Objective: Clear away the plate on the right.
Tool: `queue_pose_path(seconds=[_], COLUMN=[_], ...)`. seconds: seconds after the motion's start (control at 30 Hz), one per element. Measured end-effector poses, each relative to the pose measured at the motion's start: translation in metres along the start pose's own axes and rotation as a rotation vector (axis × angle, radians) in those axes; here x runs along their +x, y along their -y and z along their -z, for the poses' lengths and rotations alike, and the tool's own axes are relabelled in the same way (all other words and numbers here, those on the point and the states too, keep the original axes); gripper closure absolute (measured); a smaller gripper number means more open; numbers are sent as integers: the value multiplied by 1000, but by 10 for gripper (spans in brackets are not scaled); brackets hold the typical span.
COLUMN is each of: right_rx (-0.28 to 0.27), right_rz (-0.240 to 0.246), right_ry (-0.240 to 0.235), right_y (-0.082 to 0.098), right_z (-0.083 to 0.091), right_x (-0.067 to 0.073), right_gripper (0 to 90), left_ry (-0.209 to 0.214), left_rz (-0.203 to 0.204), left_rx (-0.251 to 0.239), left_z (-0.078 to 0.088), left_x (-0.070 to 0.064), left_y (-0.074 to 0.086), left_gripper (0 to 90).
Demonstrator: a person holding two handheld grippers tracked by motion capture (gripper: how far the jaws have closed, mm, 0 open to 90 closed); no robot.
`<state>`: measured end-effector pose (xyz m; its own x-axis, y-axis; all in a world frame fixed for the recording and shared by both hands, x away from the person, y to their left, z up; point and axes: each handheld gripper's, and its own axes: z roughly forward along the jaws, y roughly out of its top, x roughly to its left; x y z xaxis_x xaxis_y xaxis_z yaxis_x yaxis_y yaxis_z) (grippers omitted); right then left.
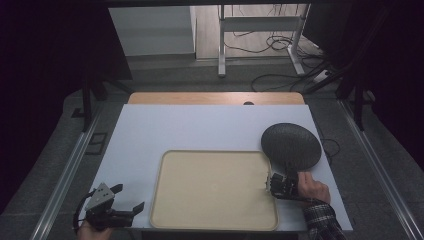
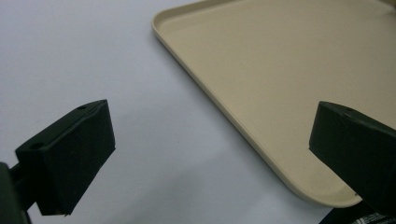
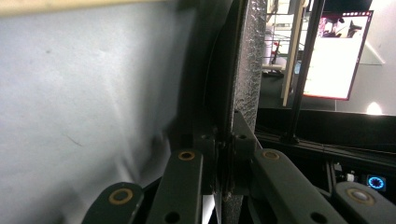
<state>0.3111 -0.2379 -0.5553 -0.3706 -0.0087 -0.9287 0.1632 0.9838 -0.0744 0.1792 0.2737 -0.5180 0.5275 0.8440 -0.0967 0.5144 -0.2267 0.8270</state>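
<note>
A dark grey round plate [image 1: 291, 145] lies on the white table top [image 1: 200, 130] just off the far right corner of a beige tray [image 1: 215, 190]. My right gripper [image 1: 286, 175] is shut on the plate's near rim, with a hand behind it. In the right gripper view the jaws [image 3: 226, 154] pinch the speckled plate [image 3: 247, 70] edge-on. My left gripper [image 1: 131, 196] rests at the front left, jaws wide open and pointing at the tray's near left corner. In the left gripper view the open left gripper [image 2: 212, 135] holds nothing, with the tray [image 2: 280, 70] ahead on the white surface [image 2: 70, 56].
A strip of wooden table [image 1: 215, 98] shows past the white sheet's far edge. Beyond it are metal desk legs [image 1: 221, 45] and cables [image 1: 280, 45] on the floor. A lit monitor [image 3: 336, 56] stands off to the side in the right gripper view.
</note>
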Motion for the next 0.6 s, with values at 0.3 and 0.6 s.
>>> queue_pose_path(seconds=[0.3, 0.6], right_rx=[7, -3], right_rz=[-10, -32], right_ry=[1, 37], right_y=[1, 2], right_z=[2, 8], right_x=[-3, -10], right_gripper=[843, 841], left_ry=[0, 0], left_rz=[0, 1], left_rx=[0, -1], left_z=[0, 0], left_x=[0, 0], left_y=[0, 0], left_gripper=[0, 0])
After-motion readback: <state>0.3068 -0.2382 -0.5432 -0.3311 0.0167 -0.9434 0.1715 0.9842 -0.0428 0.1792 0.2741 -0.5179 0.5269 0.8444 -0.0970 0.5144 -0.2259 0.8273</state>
